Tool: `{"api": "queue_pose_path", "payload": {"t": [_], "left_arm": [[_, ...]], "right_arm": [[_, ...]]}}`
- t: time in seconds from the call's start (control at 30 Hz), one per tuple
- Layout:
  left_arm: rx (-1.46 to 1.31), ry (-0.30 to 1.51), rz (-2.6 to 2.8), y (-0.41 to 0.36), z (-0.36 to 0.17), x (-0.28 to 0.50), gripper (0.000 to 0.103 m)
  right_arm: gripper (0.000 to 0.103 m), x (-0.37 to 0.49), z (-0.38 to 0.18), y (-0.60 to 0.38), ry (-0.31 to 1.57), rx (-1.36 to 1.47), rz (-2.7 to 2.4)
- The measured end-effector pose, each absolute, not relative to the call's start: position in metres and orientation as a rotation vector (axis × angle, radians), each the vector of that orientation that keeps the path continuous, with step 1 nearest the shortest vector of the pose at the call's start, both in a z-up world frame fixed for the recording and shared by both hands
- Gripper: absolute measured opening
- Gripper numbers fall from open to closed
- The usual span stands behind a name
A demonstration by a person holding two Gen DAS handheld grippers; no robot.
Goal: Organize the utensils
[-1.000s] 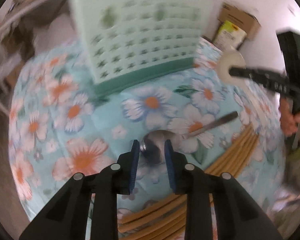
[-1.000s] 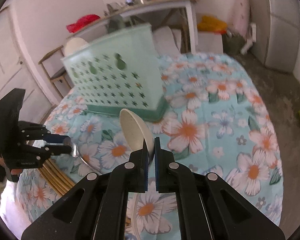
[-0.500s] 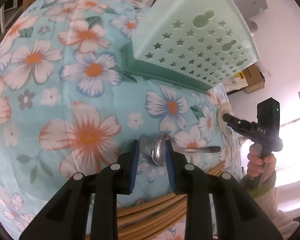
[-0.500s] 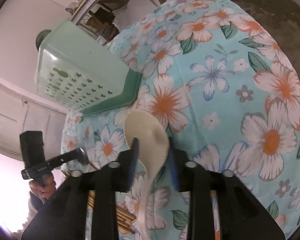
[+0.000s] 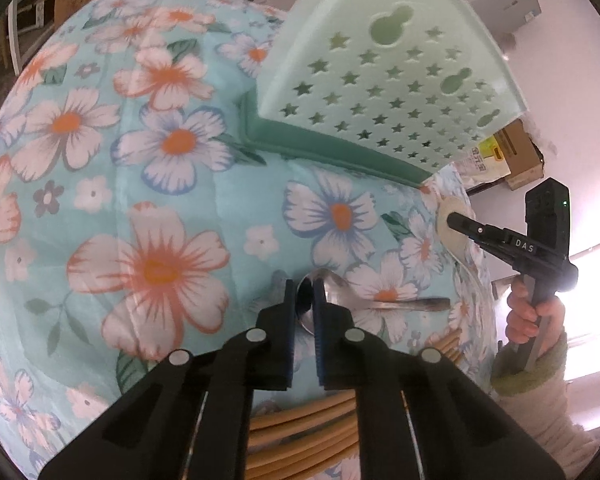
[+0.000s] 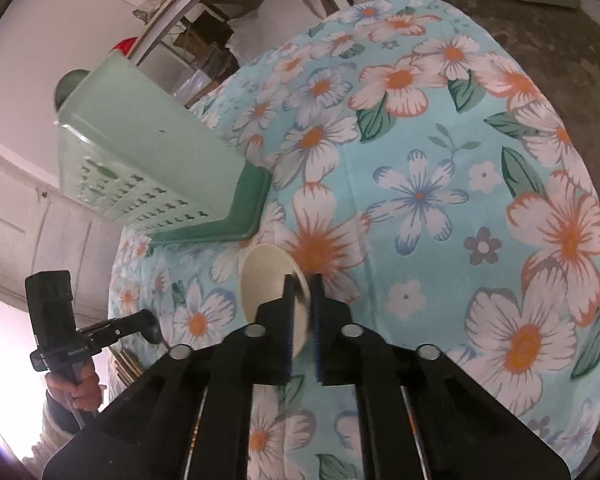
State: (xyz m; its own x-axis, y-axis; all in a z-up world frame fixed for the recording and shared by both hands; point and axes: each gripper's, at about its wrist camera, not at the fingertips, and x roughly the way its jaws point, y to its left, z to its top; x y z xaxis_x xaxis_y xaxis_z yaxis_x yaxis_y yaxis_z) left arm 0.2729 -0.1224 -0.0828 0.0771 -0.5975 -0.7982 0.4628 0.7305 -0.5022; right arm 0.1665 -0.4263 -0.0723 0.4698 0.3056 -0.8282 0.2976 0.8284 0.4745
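Left wrist view: right tongs point(image 5: 454, 222) arm reads "DAS".

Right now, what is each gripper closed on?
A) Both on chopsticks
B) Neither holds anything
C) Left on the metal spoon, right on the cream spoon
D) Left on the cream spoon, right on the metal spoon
C: the left gripper pinches the bowl of the metal spoon, whose handle lies on the floral cloth, while the right gripper clamps the cream spoon.
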Motion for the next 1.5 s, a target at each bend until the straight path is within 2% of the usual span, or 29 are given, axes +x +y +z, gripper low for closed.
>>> {"api": "queue_pose_path", "payload": {"t": [0.23, 0.53, 0.73, 0.9, 1.2, 1.33, 1.5], "left_arm": [[-0.111, 1.074, -0.778, -0.119, -0.030, 0.244, 0.001], [-0.025, 0.635, -0.699, -0.090, 0.111, 0.203, 0.001], [0.054, 0.436, -0.572, -0.085, 0.167, 0.209, 0.001], [0.167, 0.369, -0.482, -0.107, 0.167, 0.229, 0.001], [0.326, 0.354, -0.414, -0.148, 0.135, 0.250, 0.001], [0.338, 0.411, -0.430, -0.157, 0.118, 0.265, 0.002], [0.087, 0.621, -0.583, -0.145, 0.097, 0.296, 0.005]], "right_arm": [[0.003, 0.148, -0.028, -0.408, 0.983, 0.449, -0.069], [0.003, 0.116, 0.039, -0.400, 0.803, 0.327, -0.125], [0.003, 0.105, 0.063, -0.396, 0.729, 0.320, -0.118], [0.003, 0.098, 0.071, -0.391, 0.710, 0.319, -0.100], [0.003, 0.096, 0.067, -0.396, 0.712, 0.338, -0.093], [0.003, 0.095, 0.066, -0.397, 0.712, 0.339, -0.091], [0.003, 0.096, 0.064, -0.397, 0.718, 0.337, -0.088]]}}
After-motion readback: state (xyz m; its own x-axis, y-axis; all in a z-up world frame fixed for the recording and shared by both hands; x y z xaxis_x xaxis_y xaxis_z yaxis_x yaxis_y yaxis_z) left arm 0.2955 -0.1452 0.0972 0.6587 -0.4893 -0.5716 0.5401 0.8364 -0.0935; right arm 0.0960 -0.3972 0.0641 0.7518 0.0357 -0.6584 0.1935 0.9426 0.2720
